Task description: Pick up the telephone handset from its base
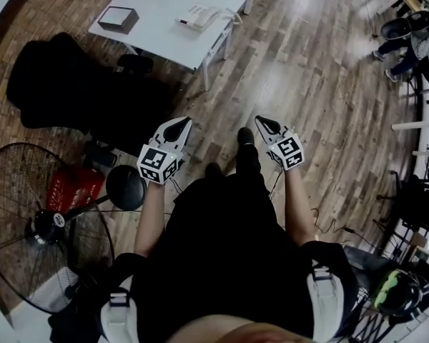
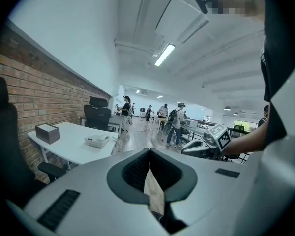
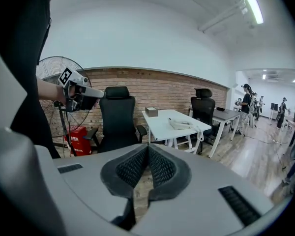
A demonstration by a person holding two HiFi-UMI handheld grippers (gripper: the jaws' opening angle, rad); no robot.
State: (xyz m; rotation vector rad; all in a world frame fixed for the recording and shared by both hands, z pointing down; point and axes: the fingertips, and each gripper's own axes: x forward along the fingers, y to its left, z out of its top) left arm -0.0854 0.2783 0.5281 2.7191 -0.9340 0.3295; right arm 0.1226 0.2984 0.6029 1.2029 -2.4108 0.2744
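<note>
A white telephone with its handset on the base sits on a white table far ahead of me; it also shows in the left gripper view as the telephone and in the right gripper view as the telephone. My left gripper and right gripper are held in front of my body over the wooden floor, well short of the table. Both are shut with nothing between the jaws. The left gripper and right gripper show their tips touching.
A grey box lies on the table's left part. A black office chair stands between me and the table, to the left. A floor fan and a red case are at my left. People stand farther back.
</note>
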